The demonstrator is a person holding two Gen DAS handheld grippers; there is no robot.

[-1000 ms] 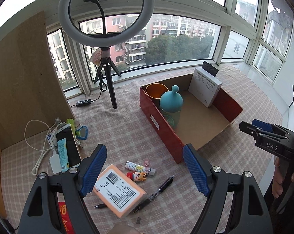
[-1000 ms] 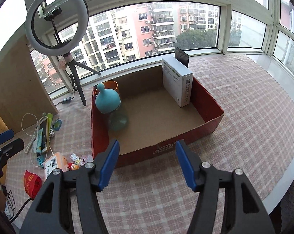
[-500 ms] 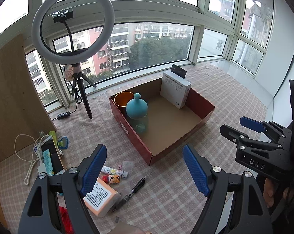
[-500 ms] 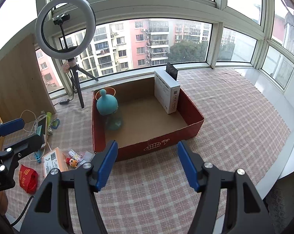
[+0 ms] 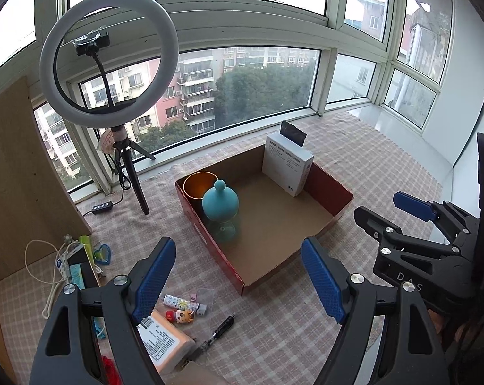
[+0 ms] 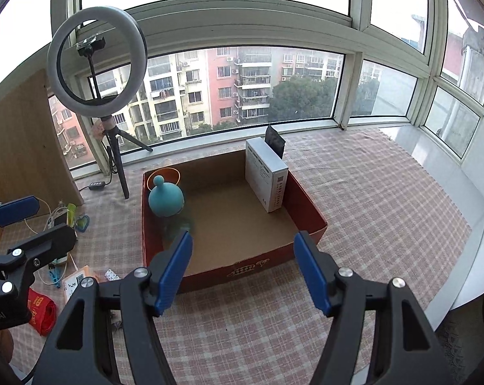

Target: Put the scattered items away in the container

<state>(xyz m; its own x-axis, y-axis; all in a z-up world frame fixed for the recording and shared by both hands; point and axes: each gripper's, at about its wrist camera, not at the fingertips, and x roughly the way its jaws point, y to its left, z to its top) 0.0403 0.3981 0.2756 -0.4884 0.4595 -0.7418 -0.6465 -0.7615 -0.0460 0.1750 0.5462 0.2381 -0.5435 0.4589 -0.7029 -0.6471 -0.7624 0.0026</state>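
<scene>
We find both the left gripper [image 5: 237, 277] and the right gripper [image 6: 242, 269] released and empty; next, we would collect the orange rectangular packet [image 5: 165, 341] for the red cardboard box [image 5: 216, 250].

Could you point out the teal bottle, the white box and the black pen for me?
teal bottle [image 5: 220, 202]: left wrist view, on its round teal cap.
white box [image 5: 285, 168]: left wrist view, on its broad front face.
black pen [image 5: 218, 329]: left wrist view, on the middle of its barrel.
</scene>
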